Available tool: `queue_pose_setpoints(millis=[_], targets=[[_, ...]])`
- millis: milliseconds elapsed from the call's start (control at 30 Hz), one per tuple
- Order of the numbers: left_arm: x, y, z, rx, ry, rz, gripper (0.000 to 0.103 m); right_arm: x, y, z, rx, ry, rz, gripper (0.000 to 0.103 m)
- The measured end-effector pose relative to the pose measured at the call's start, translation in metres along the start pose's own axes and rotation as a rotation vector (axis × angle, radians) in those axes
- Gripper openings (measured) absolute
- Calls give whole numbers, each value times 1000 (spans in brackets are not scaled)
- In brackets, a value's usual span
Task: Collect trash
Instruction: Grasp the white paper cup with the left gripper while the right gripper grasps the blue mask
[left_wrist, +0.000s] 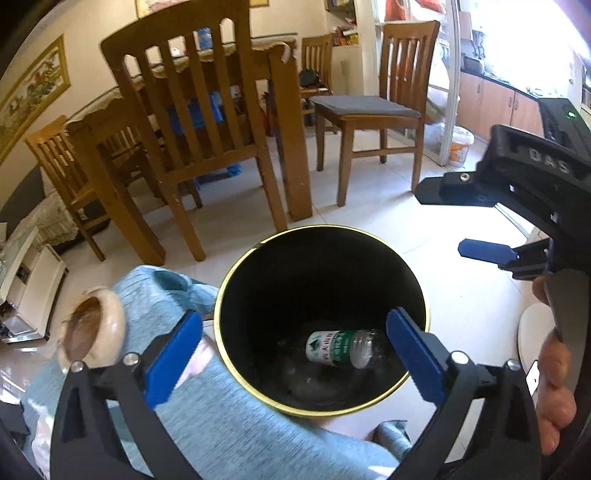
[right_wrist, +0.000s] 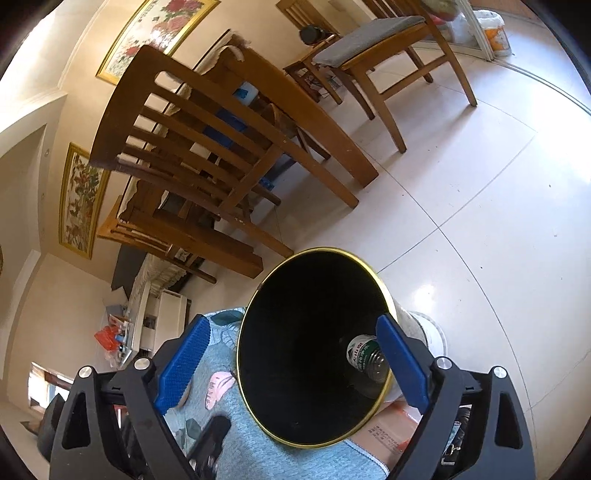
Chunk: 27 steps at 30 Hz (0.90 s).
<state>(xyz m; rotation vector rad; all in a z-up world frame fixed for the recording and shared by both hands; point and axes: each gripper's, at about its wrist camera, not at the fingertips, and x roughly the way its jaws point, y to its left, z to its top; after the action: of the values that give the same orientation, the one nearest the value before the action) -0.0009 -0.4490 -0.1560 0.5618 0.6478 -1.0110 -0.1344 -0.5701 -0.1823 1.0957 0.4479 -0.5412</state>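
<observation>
A black trash bin (left_wrist: 314, 273) with a gold rim stands on the floor below both grippers. A clear plastic bottle (left_wrist: 340, 349) with a green and white label lies on its side at the bottom. My left gripper (left_wrist: 293, 354) hangs open over the bin mouth, nothing between its blue pads (left_wrist: 173, 354). My right gripper (left_wrist: 454, 221) is at the right, above the rim, open and empty, held by a hand (left_wrist: 554, 369). In the right wrist view the right gripper (right_wrist: 291, 363) straddles the bin (right_wrist: 303, 332) from above, and the bottle (right_wrist: 365, 356) shows inside.
Wooden chairs (left_wrist: 207, 129) and a dining table stand just behind the bin on the pale tiled floor. A blue-grey cloth (left_wrist: 229, 424) lies against the bin's near side, with a brown and cream bowl-like object (left_wrist: 92, 332) at the left. A cardboard box (right_wrist: 388, 428) sits beside the bin.
</observation>
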Motion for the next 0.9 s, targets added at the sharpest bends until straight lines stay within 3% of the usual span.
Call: queue_pose_setpoints(millis=[167,267,433,500,533,567,667,767,900], targets=[[-25,21,-35,-41,40,56,100,4,28,-13,-81,-5,40,94],[-58,36,-68,-72,42,89,100,3,60,-30,-211,-25,70,94],[-142,75,-140,-161,-9,169,100,-6,139,-87,-577,-135,153,100],[-172,91,-171,-185,-28,251,100,8,167,-121,-723,-77,149,100],[-189,99,-189,-195,-38,315,100,21,176,-139,-765,-6,139,100],[-207,108,-209,-207,-47,389,100,38,183,-161,-791,102,138,100],[-251,135,-254,-242,-68,576,100,63,194,-217,-804,282,193,100],[-285,171,-294,-322,-73,706,100,57,202,-278,-887,282,179,100],[-321,209,-337,-474,-114,731,100,52,209,-340,-943,325,209,100]])
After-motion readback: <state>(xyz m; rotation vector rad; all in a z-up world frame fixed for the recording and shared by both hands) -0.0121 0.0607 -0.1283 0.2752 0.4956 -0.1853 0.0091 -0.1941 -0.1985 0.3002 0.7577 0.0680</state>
